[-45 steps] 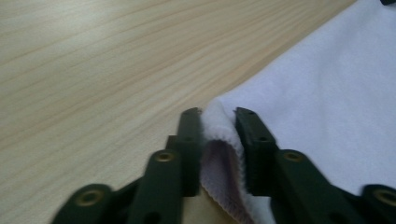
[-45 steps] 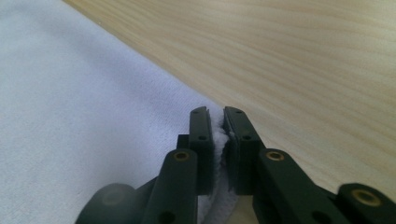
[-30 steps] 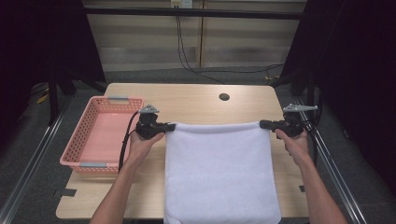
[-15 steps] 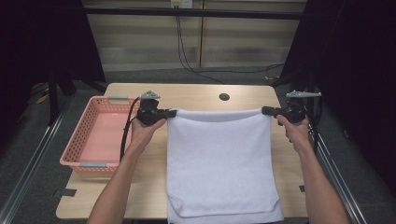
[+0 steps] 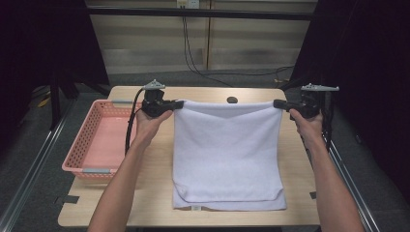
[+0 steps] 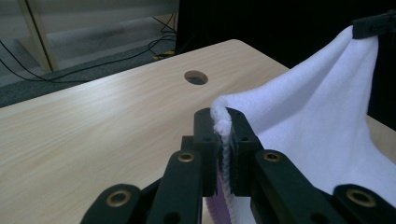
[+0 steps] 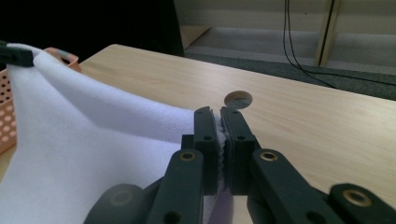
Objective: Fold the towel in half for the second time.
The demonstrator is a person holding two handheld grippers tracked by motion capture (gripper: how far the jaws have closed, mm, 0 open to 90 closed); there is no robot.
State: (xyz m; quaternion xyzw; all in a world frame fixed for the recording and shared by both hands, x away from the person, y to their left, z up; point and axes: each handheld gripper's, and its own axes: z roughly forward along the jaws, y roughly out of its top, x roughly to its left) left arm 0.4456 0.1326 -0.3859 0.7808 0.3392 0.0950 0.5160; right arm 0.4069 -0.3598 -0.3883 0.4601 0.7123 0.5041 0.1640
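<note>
left hand-held gripper [image 5: 178, 103] and right hand-held gripper [image 5: 279, 103] each pinch a far corner of the white towel [image 5: 227, 154], jaws closed on it. its top edge hangs lifted toward 12 o'clock, the near fold resting on the bench [image 5: 154, 198]. uneven pulling could slip a corner free.

The towel [image 5: 227, 154] is plain white with a fuzzy nap. The basket [image 5: 77, 154] is salmon pink, perforated, with grey handles. The surface [image 5: 159, 183] is pale wood grain. Both the left gripper [image 5: 178, 104] and right gripper [image 5: 278, 103] are black, with brass-coloured rivets.
</note>
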